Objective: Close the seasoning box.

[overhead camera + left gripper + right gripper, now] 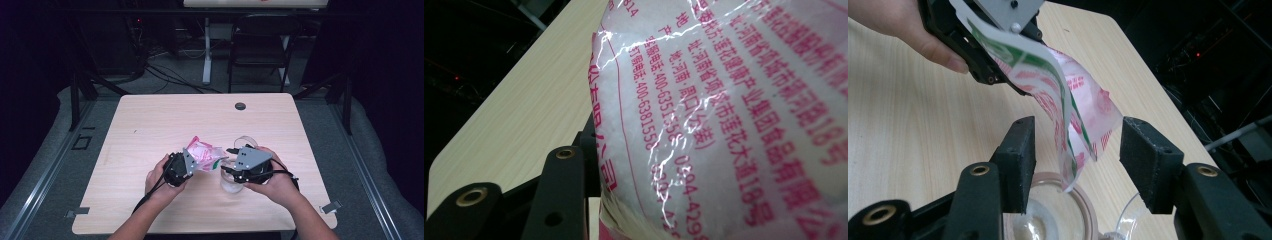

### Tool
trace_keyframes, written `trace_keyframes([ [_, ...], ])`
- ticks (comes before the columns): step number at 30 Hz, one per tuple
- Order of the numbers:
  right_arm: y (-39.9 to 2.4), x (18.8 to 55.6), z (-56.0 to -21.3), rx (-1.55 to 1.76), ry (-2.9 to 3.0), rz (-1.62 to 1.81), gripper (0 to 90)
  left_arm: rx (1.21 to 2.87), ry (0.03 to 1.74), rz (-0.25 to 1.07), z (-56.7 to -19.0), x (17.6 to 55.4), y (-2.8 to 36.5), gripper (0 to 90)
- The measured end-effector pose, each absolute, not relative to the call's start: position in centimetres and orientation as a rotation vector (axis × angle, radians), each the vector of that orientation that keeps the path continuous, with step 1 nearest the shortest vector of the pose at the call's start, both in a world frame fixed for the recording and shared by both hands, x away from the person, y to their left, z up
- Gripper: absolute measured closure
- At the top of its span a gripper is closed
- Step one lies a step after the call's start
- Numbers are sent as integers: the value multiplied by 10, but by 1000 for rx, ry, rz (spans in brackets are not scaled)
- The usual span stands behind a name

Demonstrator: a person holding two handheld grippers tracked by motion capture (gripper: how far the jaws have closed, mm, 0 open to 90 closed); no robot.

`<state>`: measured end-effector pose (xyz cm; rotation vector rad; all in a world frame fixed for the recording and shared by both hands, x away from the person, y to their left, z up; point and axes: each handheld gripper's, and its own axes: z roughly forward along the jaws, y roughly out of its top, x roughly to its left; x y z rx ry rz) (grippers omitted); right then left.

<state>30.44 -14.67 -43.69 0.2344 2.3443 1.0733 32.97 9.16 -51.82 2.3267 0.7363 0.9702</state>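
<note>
— Pale wood table [150, 125], dark room behind it, a folding chair [260, 45] past the far edge. Where's your bag?

— Your left gripper [186, 167] pinches the pink-printed plastic bag [202, 152] and holds it up off the table, near the front middle. In the left gripper view the bag [724, 115] crowds against the jaw, white grains showing through the film.

— And your right gripper [235, 167]?

— Its jaws stand spread, clamping nothing. In the right gripper view the bag's loose end [1073, 125] hangs between them without touching, just over a clear glass jar [1058, 215] standing below on the table.
</note>
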Motion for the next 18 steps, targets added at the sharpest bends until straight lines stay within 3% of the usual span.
trace_keyframes([
  [18, -142, 304, -431, 166, 2320, 1055, 469, 2345, 730, 973, -519, 330, 89, 570],
])
